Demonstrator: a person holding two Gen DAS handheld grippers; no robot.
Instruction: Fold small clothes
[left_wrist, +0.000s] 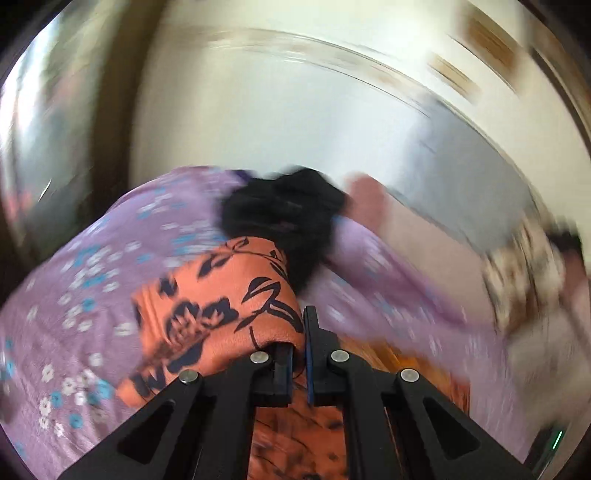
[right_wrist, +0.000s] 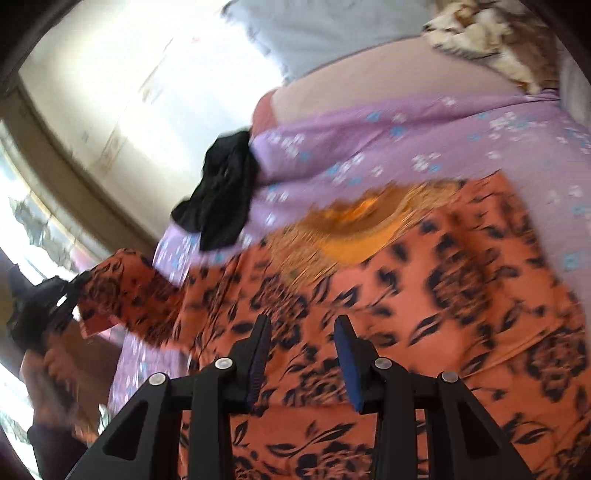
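Observation:
An orange garment with dark floral print (right_wrist: 424, 295) lies spread on a purple flowered bedsheet (right_wrist: 406, 147). My left gripper (left_wrist: 300, 332) is shut on a sleeve end of the orange garment (left_wrist: 229, 295) and lifts it off the sheet; it also shows at the left of the right wrist view (right_wrist: 70, 295), holding the sleeve (right_wrist: 122, 291). My right gripper (right_wrist: 303, 332) is open and empty, hovering just above the body of the garment. A yellow-orange embroidered neck patch (right_wrist: 354, 229) shows on the garment.
A crumpled black garment (right_wrist: 221, 195) lies on the sheet near the bed's edge, also in the left wrist view (left_wrist: 284, 218). A brown-and-white patterned cloth (right_wrist: 491, 33) lies at the far side. Pale floor (right_wrist: 129, 92) lies beyond the bed. Both views are motion-blurred.

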